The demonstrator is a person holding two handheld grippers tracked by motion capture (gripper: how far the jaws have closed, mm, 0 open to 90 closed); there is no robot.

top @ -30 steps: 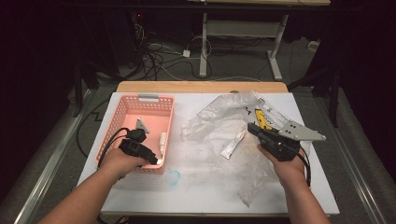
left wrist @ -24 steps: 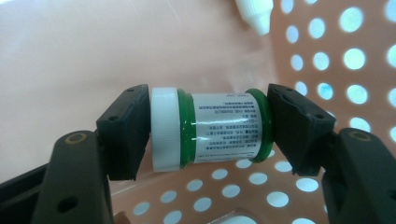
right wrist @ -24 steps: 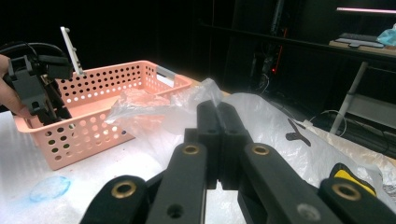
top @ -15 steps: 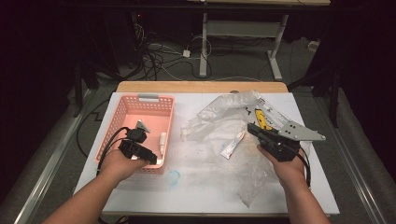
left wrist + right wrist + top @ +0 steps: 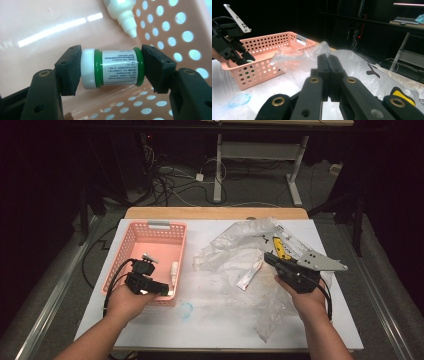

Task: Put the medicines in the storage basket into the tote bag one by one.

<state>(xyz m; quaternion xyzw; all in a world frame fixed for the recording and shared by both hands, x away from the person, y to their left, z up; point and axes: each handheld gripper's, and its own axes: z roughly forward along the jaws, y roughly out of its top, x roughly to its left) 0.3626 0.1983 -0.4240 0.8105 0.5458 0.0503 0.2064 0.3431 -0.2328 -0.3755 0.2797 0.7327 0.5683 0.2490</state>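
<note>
Two hands reach in from the near edge of a white table (image 5: 220,325), each holding a set of black tongs. At the near left, the left tongs (image 5: 111,67) are lowered into a pink perforated basket (image 5: 131,245) and grip a small green jar (image 5: 117,68) lying on its side: one pad presses its white ribbed cap, the other its green base, and the jaws have just been closing a little on it. The jar hangs just above the basket floor, near the basket's close corner. Just beyond it in the basket lies a white dropper bottle (image 5: 120,12), its nozzle pointing toward the jar. At the near right, the right tongs (image 5: 329,75) are fully closed on nothing, held level above a spread of crumpled clear plastic bags (image 5: 240,245). A faint blue ring mark (image 5: 186,310) sits on the table between the two hands. Farther right, a narrow white sachet (image 5: 250,274) rests on the plastic. Beyond the table's far wooden edge, cables (image 5: 175,180) trail across a dark floor.
</note>
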